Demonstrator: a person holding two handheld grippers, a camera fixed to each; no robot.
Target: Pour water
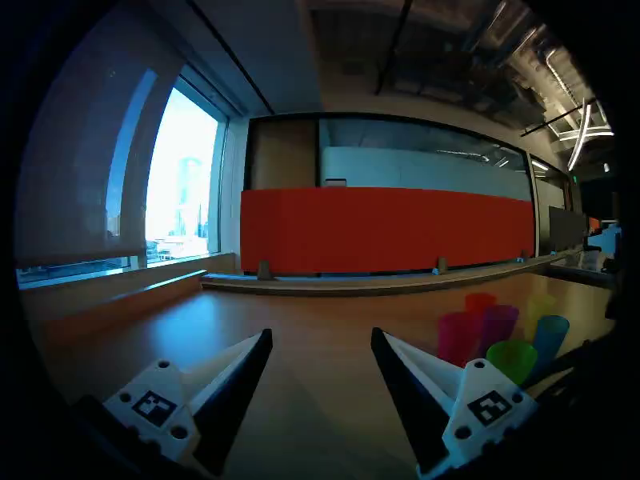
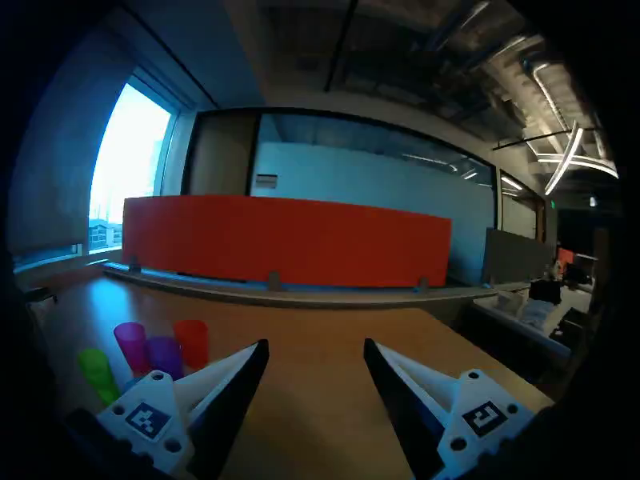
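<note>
1. The left gripper [image 1: 321,334] is held low and about level over the table [image 1: 240,312], pointing at a red partition [image 1: 384,228] along the far edge. Its jaws are spread wide with only bare tabletop between them.
2. The right gripper [image 2: 316,342] has the same pose: low, level, aimed at the partition, jaws wide, gripping nothing.
3. The cups [image 1: 498,324] stand in a tight cluster on the table. In the left gripper view they are just right of the right finger; in the right gripper view they are just left of the left finger, so they lie between the two tools.
4. Left gripper view: pink, red, purple, yellow, blue and green cups show. The finger covers the bases of the pink and green ones, and the dark edge dims the outer ones.
5. Right gripper view: green, magenta, purple and red cups show, with the finger hiding the bases of the last two.
6. The cups are translucent but small and dim; whether any holds water, I cannot tell.
7. A bright window [image 1: 180,192] is on the left.
</note>
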